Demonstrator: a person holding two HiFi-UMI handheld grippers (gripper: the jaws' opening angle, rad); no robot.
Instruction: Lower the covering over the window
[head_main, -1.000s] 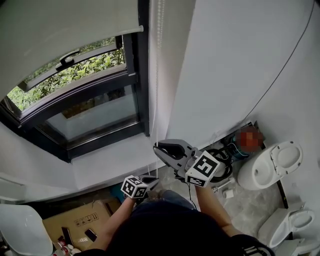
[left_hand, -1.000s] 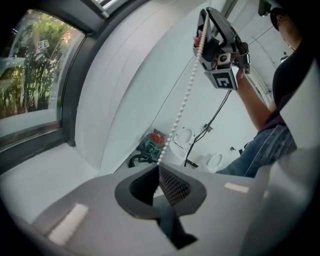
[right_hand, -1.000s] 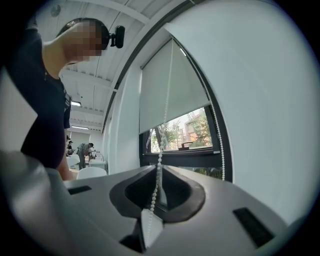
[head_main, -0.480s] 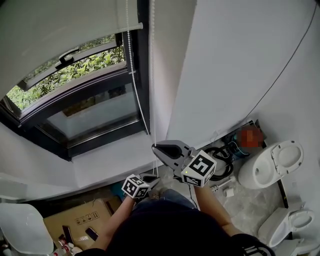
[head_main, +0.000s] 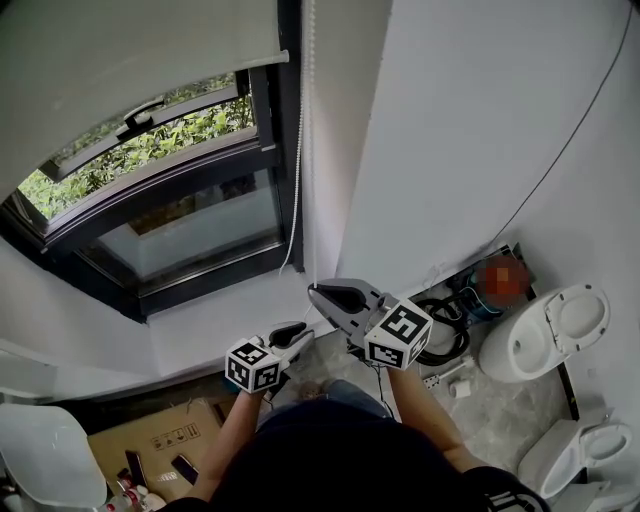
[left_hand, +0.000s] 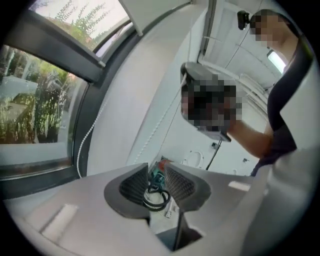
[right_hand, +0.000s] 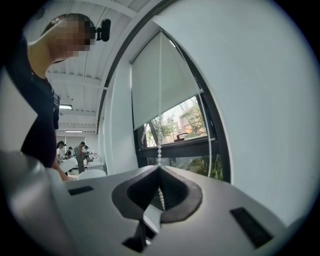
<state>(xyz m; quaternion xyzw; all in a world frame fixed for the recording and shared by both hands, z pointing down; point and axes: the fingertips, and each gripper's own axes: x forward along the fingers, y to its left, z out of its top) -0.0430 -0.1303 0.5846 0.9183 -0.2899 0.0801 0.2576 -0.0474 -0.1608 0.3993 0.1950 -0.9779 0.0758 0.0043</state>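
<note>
Right gripper view: pinching a white beaded pull chain (right_hand: 160, 100) between the fully closed jaws of the grey plastic right gripper (right_hand: 159, 169), with the strand running straight up in front of the pale grey fabric roller blind (right_hand: 175, 85). Covering only the upper part of the dark-framed window (head_main: 170, 215) so far, with much of the glass left bare below the blind's bottom bar. Having just been opening the jaws of the grey plastic left gripper (left_hand: 156, 167): standing apart now with nothing between them, only distant floor clutter showing through the gap, and hanging low beside the right gripper, off the chain.

Risking a slip first: gripping a thin, round-beaded strand with one gripper alone, so letting beads slide through the pads under a hard or jerky pull. Risking a miss on the next grasp too: leaving the slack part of the chain dangling loose against the window frame, likely swaying and hard to catch with open jaws. Risking the wrong result by hauling on the wrong strand of the loop, raising the blind instead of lowering it. Risking a jam or a derailed chain by pulling sideways, away from the wall, rather than straight down.
</note>
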